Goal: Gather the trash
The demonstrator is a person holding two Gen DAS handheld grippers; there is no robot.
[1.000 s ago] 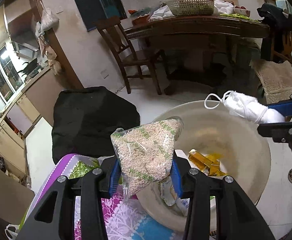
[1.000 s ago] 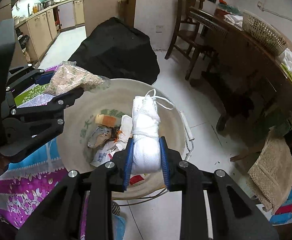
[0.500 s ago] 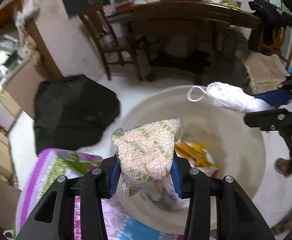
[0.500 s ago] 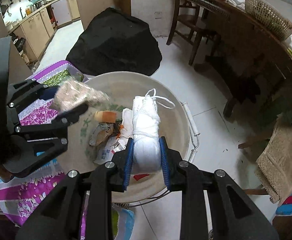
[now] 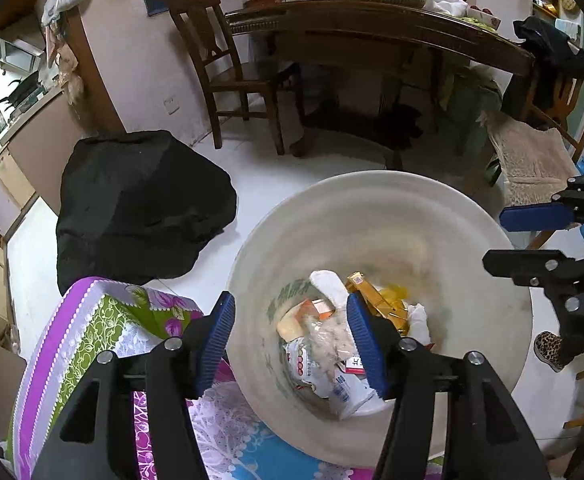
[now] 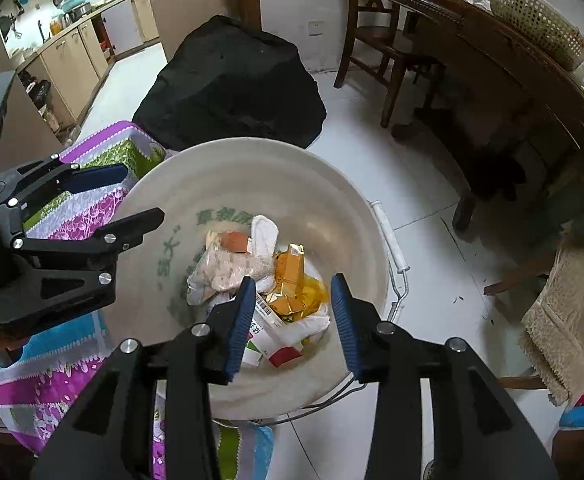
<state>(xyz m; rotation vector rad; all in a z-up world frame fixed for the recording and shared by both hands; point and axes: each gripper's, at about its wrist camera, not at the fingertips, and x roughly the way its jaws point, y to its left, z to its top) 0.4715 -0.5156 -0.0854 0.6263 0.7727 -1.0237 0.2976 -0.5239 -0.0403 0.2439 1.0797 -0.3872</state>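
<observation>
1. Left gripper (image 6: 103, 196), at the frame's left edge, is opening; nothing sits between its jaws.
2. Grain bag (image 6: 231, 268) lies in the bucket (image 6: 332, 200), long axis running left to right.
3. Right gripper (image 6: 294, 320), lower centre, is opening, likewise empty.

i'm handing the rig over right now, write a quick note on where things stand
Left hand-held gripper: jaws opening, nothing between them, over the bucket.
Right hand-held gripper: jaws opening, nothing held, also over the bucket.
Trash: bag of grains, white pad and yellow wrappers lie inside the bucket.
Done: both grippers are clear of trash.
Left: draw back and look for more trash; none shows on the floor or the patterned cloth here.
</observation>
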